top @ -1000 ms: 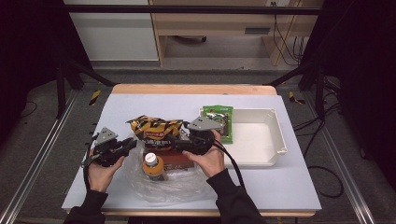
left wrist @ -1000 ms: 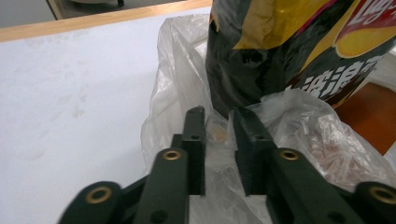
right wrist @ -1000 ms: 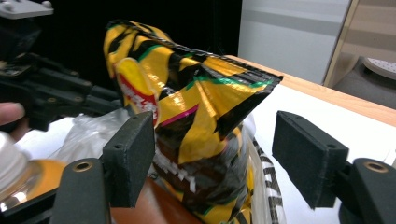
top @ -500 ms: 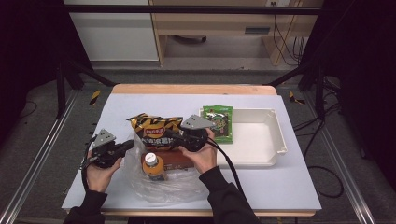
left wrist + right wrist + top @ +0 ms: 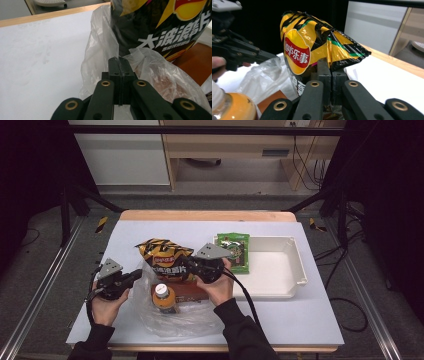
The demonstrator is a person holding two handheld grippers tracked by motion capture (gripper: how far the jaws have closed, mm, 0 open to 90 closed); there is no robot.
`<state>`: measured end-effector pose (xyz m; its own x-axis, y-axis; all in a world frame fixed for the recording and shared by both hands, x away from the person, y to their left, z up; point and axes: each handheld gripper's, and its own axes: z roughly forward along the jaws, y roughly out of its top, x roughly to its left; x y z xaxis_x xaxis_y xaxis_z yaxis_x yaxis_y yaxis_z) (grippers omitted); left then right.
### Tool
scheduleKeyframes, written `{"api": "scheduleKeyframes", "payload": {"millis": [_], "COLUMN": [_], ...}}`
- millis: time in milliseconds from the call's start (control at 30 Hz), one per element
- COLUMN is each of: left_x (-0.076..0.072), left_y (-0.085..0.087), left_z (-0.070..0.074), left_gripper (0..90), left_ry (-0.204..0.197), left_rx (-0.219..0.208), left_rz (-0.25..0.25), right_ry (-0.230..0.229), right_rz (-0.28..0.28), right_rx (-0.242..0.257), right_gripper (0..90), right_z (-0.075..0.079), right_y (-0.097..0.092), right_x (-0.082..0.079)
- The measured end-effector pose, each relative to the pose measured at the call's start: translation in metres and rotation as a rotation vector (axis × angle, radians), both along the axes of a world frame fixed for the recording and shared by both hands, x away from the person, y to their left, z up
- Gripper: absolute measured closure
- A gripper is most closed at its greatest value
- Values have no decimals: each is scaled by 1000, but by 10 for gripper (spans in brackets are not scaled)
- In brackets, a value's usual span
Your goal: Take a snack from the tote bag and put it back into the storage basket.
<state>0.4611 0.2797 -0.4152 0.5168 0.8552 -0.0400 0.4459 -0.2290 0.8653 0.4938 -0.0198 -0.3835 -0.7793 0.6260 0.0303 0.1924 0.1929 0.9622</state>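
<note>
The step in hand looks like bagging the chip bag (image 5: 162,259): it should go down into the clear plastic bag (image 5: 172,317) whose mouth is being held open. The left gripper (image 5: 134,277) has its jaws pinched tight on the plastic bag's rim, having just closed on the film, and the right gripper (image 5: 189,265) has likewise just clamped onto a crimped edge of the chip bag. To do this well, I would keep the left pinch firm and draw the rim toward nine o'clock so the mouth gapes, then lower the chip bag slowly, bottom first, steering past the orange bottle (image 5: 165,297) and the brown box (image 5: 192,290) already inside; a thin edge grip could slip if jerked. The chip bag stands near the table's (image 5: 300,330) centre, at twelve o'clock from the bottle and nine o'clock from the white tray (image 5: 277,270). It is yellow and black with a red logo, glossy, puffed and crinkled.
</note>
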Motion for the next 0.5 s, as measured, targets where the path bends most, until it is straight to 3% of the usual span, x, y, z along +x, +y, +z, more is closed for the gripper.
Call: {"api": "scheduleKeyframes", "payload": {"millis": [200,500], "left_x": [0,1], "left_y": [-1,-1], "left_z": [-1,-2], "left_gripper": [898,898], "left_ry": [1,5], "left_rx": [5,14], "left_rz": [2,5], "right_ry": [-15,-61], "right_rz": [8,32], "right_rx": [68,106], "right_gripper": [893,893], "right_z": [13,40], "right_y": [-9,-13], "right_x": [-5,-16]}}
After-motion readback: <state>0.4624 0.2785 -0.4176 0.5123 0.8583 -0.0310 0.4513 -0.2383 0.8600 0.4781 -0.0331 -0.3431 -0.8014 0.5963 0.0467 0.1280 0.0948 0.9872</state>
